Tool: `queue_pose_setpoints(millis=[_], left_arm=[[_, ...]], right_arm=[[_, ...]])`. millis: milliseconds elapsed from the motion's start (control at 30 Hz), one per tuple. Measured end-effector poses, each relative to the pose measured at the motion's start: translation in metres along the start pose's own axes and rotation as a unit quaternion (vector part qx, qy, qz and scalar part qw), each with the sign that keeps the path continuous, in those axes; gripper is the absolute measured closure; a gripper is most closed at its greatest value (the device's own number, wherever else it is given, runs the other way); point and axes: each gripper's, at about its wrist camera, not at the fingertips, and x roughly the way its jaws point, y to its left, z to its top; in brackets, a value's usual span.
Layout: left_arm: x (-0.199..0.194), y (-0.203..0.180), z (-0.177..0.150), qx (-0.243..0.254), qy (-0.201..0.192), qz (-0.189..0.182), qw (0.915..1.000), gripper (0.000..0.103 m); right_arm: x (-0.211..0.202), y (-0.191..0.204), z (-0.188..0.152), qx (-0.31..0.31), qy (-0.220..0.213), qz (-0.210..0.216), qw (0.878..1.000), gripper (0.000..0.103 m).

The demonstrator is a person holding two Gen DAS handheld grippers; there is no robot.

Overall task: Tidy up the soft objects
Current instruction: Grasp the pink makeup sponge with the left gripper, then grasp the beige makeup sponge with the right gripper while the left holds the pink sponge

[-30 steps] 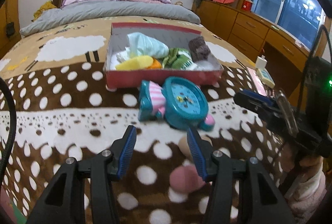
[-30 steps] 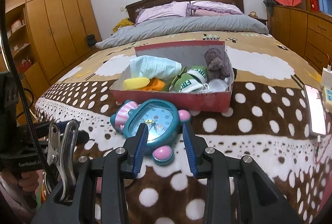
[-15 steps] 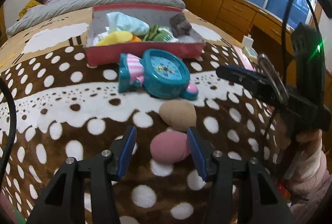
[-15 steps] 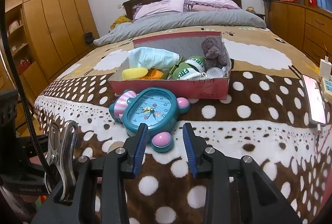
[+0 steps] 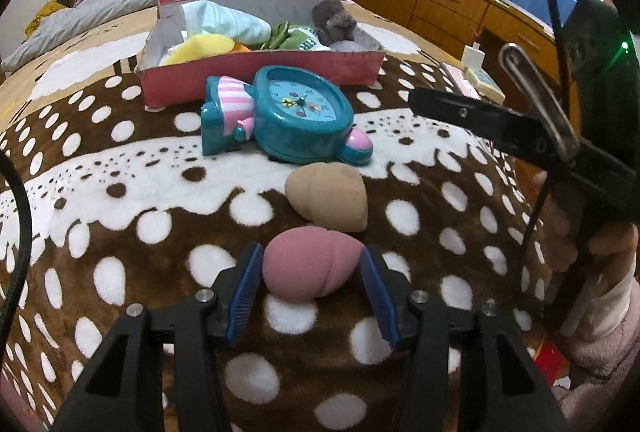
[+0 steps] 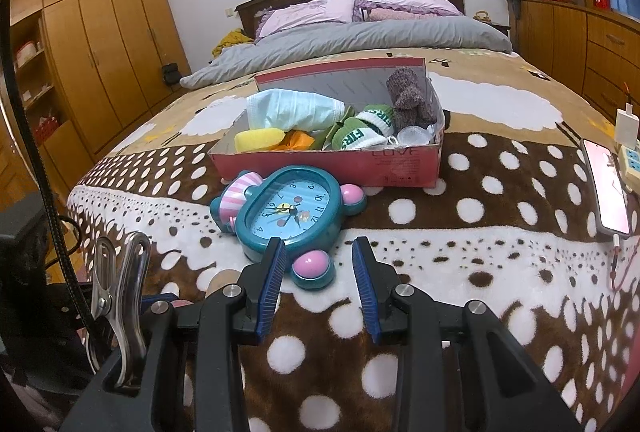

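The left gripper (image 5: 310, 290) stands released, its blue pads either side of the pink sponge (image 5: 308, 263) with a gap showing on both flanks; the sponge lies on the spotted blanket (image 5: 120, 192) at the near end of the bed. Just beyond it lies the tan sponge (image 5: 328, 198), and beyond that the teal clock (image 5: 296, 120), flat on its back and close against the near wall of the red box (image 5: 256, 80). Open blanket runs left of the sponges; on the right the right gripper's black frame and the hand holding it crowd in.

The right gripper (image 6: 320, 282) is released with nothing between its pads, poised over the blanket just near of the clock's pink foot (image 6: 312, 266). The bed's right edge carries a phone (image 6: 606, 192) and a power strip (image 6: 628, 160).

Only the left wrist view shows the pink sponge whole. From the right wrist view the tan sponge (image 6: 222, 278) is a sliver behind the left finger, and the pink one barely shows. The right wrist view gives the box contents better: a pale folded cloth (image 6: 294, 108), yellow sponge (image 6: 260, 138), green-and-white socks (image 6: 360, 130), brown knitted piece (image 6: 408, 98). Items beneath these cannot be made out.
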Motion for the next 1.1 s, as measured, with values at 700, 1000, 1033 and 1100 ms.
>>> queue_pose_setpoints(millis=[700,1000,1033,1100], left_arm=[[-0.017,0.049,0.005,-0.057,-0.035,0.064,0.9957,0.054],[-0.019,0.058,0.002,-0.075,-0.039,0.057,0.9948,0.054],[-0.02,0.058,0.002,-0.075,-0.041,0.057,0.9947,0.054],[-0.021,0.059,0.002,-0.076,-0.043,0.06,0.9943,0.054]], right_arm=[[0.007,0.018,-0.009,-0.01,0.021,0.029,0.999,0.067],[0.019,0.041,-0.021,-0.035,0.048,0.061,0.996,0.067],[0.021,0.044,-0.022,-0.039,0.05,0.061,0.996,0.067],[0.024,0.046,-0.023,-0.044,0.055,0.06,0.996,0.067]])
